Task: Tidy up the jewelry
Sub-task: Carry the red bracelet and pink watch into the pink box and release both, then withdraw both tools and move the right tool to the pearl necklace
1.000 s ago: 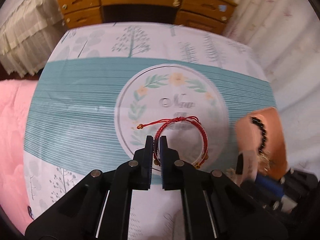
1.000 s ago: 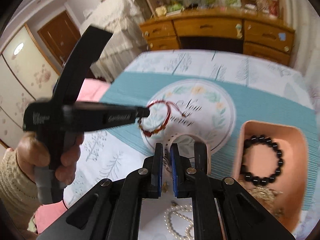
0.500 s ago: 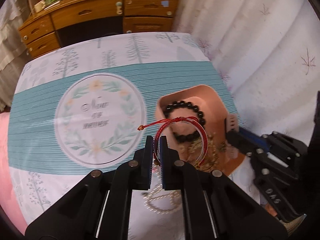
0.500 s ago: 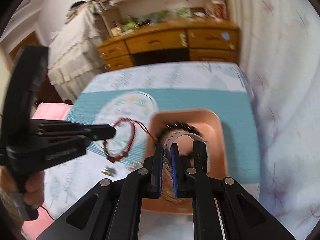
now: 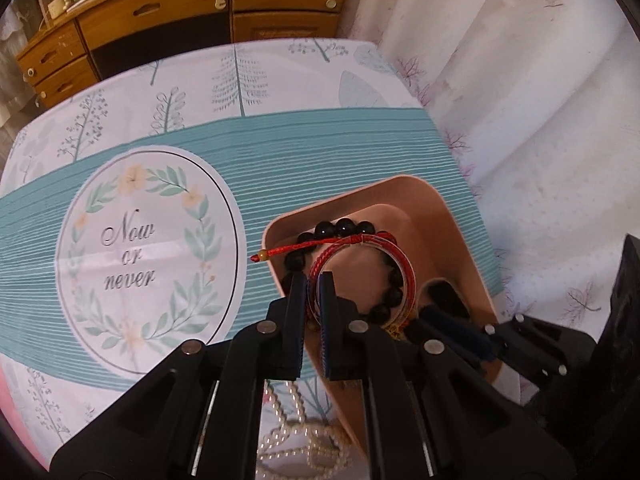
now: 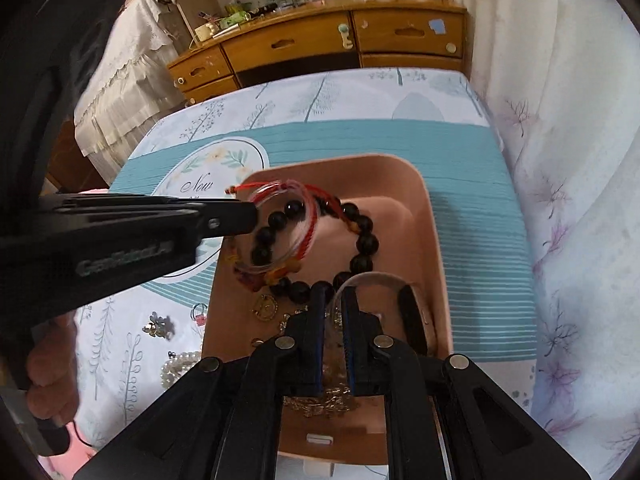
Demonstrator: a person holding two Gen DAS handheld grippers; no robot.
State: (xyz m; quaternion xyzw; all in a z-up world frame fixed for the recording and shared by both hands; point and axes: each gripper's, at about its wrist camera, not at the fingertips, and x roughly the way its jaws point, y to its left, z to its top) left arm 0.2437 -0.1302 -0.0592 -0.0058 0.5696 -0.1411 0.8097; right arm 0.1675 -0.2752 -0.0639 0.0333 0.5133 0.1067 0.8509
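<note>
My left gripper (image 5: 312, 280) is shut on a red string bracelet (image 5: 404, 268), which hangs over the near end of a pink tray (image 5: 452, 232). A black bead bracelet (image 5: 340, 226) lies in the tray under it. In the right wrist view the left gripper (image 6: 248, 216) comes in from the left with the red bracelet (image 6: 308, 200) above the tray (image 6: 436, 240). My right gripper (image 6: 334, 292) points down into the tray with a watch's pale strap (image 6: 376, 278) between its jaws, which are opening. Gold pieces (image 6: 266, 306) lie in the tray beneath.
A pearl necklace (image 5: 296, 440) lies on the printed tablecloth just in front of the tray, with small charms (image 6: 158, 326) beside it. A wooden desk (image 5: 200, 12) stands behind the table and a pale curtain (image 5: 520, 80) hangs at the right. A hand (image 6: 48, 360) holds the left gripper.
Both grippers moved right from the cloth's round print to over the pink tray and sank toward it. The red bracelet and the watch travelled with them. The right jaws have parted slightly.
</note>
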